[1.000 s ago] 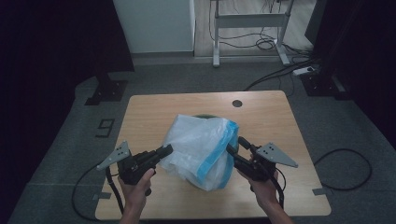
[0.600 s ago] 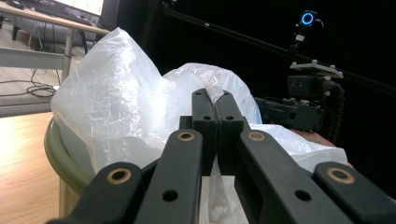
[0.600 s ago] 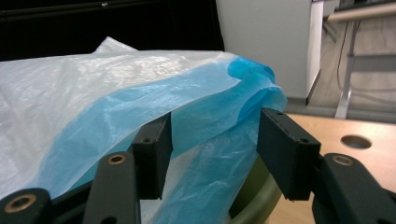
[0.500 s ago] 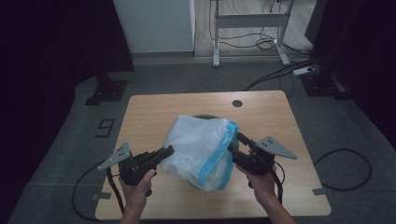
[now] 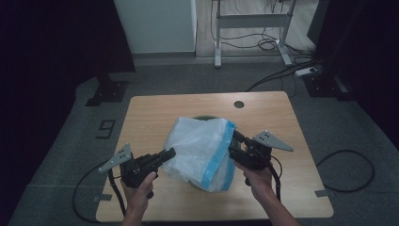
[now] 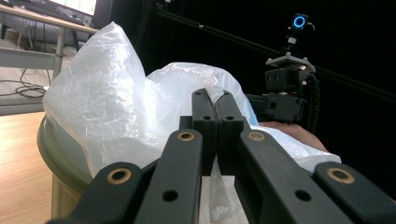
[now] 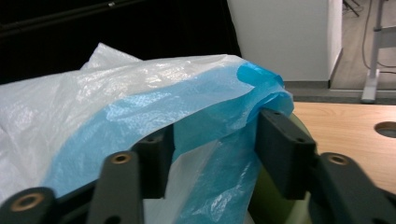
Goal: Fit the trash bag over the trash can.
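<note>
Bin: one olive-green round bin [image 6: 49,149] sits mid-tabletop [image 5: 150,113], and a plastic bag [image 5: 200,143] is draped over its mouth; what's inside the bin is hidden.
Count: one bin, one bag, two tongs, two hands.
Bag: thin, crinkled, translucent white with a blue band [image 7: 154,121] along its edge, puffed up above the rim.
Left tongs [image 6: 215,105]: clenched tight on a pinch of white film at the bag's near-left side.
Right tongs [image 7: 212,140]: jaws spread wide, the blue edge lying across and between them, not squeezed.
Hands: left hand [image 5: 136,188] and right hand [image 5: 256,176] each grip a handle at the near edge.
</note>
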A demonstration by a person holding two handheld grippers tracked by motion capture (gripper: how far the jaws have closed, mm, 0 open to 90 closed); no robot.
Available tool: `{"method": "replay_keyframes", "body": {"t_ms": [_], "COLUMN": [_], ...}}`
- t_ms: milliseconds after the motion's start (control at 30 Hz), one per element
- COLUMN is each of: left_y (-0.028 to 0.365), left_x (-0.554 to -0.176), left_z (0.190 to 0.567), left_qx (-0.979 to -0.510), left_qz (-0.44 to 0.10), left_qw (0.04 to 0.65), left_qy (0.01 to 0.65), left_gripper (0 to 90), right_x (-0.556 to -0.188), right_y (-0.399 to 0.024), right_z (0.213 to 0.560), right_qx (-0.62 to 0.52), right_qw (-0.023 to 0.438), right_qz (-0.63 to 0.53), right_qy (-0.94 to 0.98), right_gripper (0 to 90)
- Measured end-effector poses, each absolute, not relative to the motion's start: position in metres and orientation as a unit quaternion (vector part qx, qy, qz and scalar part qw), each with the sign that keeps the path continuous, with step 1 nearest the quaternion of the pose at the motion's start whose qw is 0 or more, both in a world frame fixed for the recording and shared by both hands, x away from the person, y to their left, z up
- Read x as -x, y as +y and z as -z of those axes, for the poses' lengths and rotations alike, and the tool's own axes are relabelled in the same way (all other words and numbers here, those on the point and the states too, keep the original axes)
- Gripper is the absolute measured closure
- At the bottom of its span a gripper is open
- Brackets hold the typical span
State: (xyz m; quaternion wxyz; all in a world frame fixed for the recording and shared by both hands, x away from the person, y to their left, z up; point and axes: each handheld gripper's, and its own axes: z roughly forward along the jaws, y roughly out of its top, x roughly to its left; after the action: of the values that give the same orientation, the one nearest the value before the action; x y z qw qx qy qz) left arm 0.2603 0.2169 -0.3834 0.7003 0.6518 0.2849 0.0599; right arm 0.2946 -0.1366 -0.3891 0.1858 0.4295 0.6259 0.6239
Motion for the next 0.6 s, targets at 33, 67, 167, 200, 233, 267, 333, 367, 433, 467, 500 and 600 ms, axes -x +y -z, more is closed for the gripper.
{"method": "replay_keyframes", "body": {"t_ms": [33, 67, 167, 200, 233, 267, 333, 367, 433, 467, 500, 600], "left_y": [0.217, 0.217, 0.218, 0.218, 0.218, 0.218, 0.219, 0.219, 0.220, 0.221, 0.222, 0.224], "left_x": [-0.260, -0.260, -0.260, -0.260, -0.260, -0.260, -0.260, -0.260, -0.259, -0.259, -0.259, -0.257], "left_z": [0.383, 0.383, 0.384, 0.384, 0.384, 0.384, 0.385, 0.385, 0.385, 0.385, 0.383, 0.375], "left_qx": [-0.651, -0.651, -0.649, -0.649, -0.649, -0.649, -0.649, -0.649, -0.648, -0.647, -0.645, -0.644], "left_qz": [-0.060, -0.059, -0.056, -0.057, -0.056, -0.057, -0.056, -0.057, -0.059, -0.061, -0.067, -0.084], "left_qw": [0.701, 0.702, 0.704, 0.704, 0.704, 0.704, 0.704, 0.704, 0.704, 0.704, 0.704, 0.703], "left_qy": [0.285, 0.284, 0.283, 0.283, 0.282, 0.282, 0.283, 0.283, 0.284, 0.286, 0.289, 0.291], "left_gripper": [89.1, 89.1, 89.1, 89.1, 89.1, 89.1, 89.1, 89.0, 87.5, 85.1, 79.9, 61.9], "right_x": [-0.296, -0.296, -0.299, -0.300, -0.301, -0.301, -0.302, -0.302, -0.300, -0.299, -0.298, -0.294], "right_y": [-0.136, -0.136, -0.132, -0.130, -0.129, -0.128, -0.125, -0.124, -0.124, -0.124, -0.124, -0.127], "right_z": [0.389, 0.389, 0.390, 0.390, 0.390, 0.391, 0.391, 0.391, 0.390, 0.390, 0.389, 0.386], "right_qx": [-0.428, -0.426, -0.426, -0.425, -0.424, -0.422, -0.414, -0.409, -0.398, -0.395, -0.389, -0.378], "right_qw": [0.184, 0.184, 0.187, 0.190, 0.192, 0.193, 0.199, 0.204, 0.217, 0.224, 0.232, 0.250], "right_qz": [-0.627, -0.628, -0.624, -0.621, -0.620, -0.619, -0.619, -0.618, -0.615, -0.614, -0.612, -0.608], "right_qy": [0.624, 0.625, 0.628, 0.631, 0.632, 0.634, 0.637, 0.640, 0.645, 0.646, 0.648, 0.652], "right_gripper": [51.4, 54.8, 66.6, 70.7, 74.5, 78.3, 87.6, 88.8, 89.1, 89.1, 89.2, 89.3]}}
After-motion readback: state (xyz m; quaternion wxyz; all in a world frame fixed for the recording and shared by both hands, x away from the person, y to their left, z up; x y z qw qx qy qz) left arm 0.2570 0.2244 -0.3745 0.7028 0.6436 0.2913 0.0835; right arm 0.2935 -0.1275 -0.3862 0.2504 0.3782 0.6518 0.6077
